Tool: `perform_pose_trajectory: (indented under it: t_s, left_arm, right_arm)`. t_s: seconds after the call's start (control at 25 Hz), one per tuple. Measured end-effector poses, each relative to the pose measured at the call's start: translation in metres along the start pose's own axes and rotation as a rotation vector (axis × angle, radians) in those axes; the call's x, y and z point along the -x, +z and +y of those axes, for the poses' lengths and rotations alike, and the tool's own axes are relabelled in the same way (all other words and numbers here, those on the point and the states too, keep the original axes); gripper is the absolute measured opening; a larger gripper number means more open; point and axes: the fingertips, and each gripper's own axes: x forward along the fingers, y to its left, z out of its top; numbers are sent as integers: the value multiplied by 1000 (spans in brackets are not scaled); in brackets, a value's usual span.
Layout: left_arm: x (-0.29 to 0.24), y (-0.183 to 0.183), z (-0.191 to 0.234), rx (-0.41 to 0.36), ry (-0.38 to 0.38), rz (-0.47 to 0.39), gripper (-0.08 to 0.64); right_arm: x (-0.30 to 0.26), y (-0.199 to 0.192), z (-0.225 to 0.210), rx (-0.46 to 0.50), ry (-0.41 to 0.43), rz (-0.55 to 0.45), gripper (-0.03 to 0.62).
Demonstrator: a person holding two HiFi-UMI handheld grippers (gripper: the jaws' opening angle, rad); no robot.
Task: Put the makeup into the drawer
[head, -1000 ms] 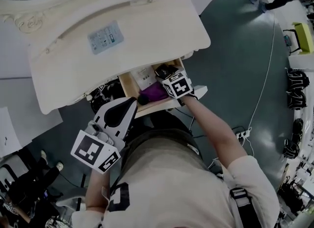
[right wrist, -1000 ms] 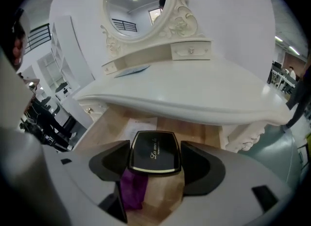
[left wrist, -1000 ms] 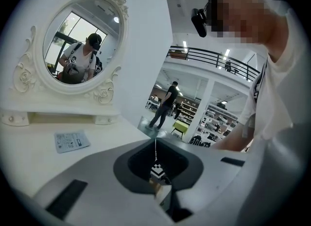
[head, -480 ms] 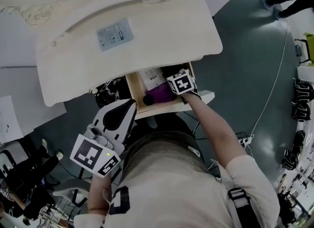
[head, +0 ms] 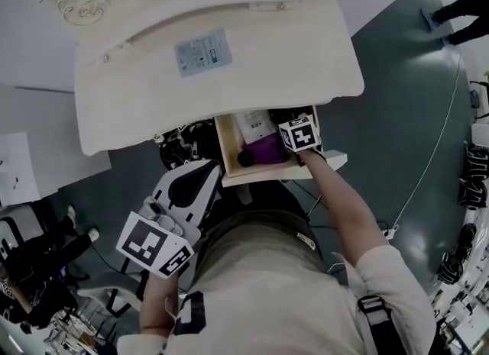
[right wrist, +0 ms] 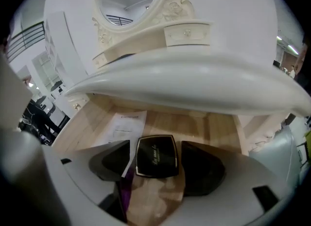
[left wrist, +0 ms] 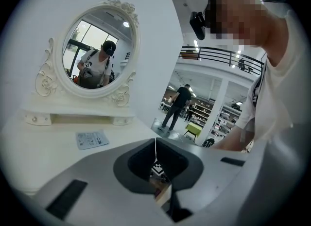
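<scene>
Lying flat on the wooden floor of the open drawer (right wrist: 209,128): black square compact (right wrist: 156,155), lid shut, gold edge line, script print on the lid too small to read.

Right gripper (right wrist: 155,165): inside the drawer, under the overhang of the white dressing table (head: 267,33). Fingers (right wrist: 201,169) apart, one on each side of the compact. A narrow gap shows on the right side. The left finger is just beside the compact's edge; contact there cannot be confirmed.

Other drawer contents: printed paper sheet (right wrist: 124,125) on the floor at far left, partly under the left finger. A purple item (head: 264,150) sits at the near left, beside the compact; its kind is not clear.

Left gripper (left wrist: 155,153): held low at the person's left, near the torso, well apart from the drawer. Fingers together, meeting at a thin seam, nothing between them. Its view looks up across the table top.

Table top: pale blue leaflet (head: 202,52) lies flat near the middle. Oval mirror (left wrist: 97,50) in a carved white frame stands at the far edge.
</scene>
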Motion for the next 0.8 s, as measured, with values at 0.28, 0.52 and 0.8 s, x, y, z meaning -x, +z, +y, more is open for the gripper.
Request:
perform_pose_trajectory:
  t_s: [0.28,0.52,0.8]
  left_arm:
    - [21,3,1,-10,-22,-42,59]
    - [50,2,3,-14,-43,-95,60]
    - [83,12,7,-20,-79,-166,60]
  right_arm:
    - [31,9,11,59,-20,-51,308]
    - [69,9,29,75,-37,-60,308]
    - [112,32,72,99,-26,-126,308]
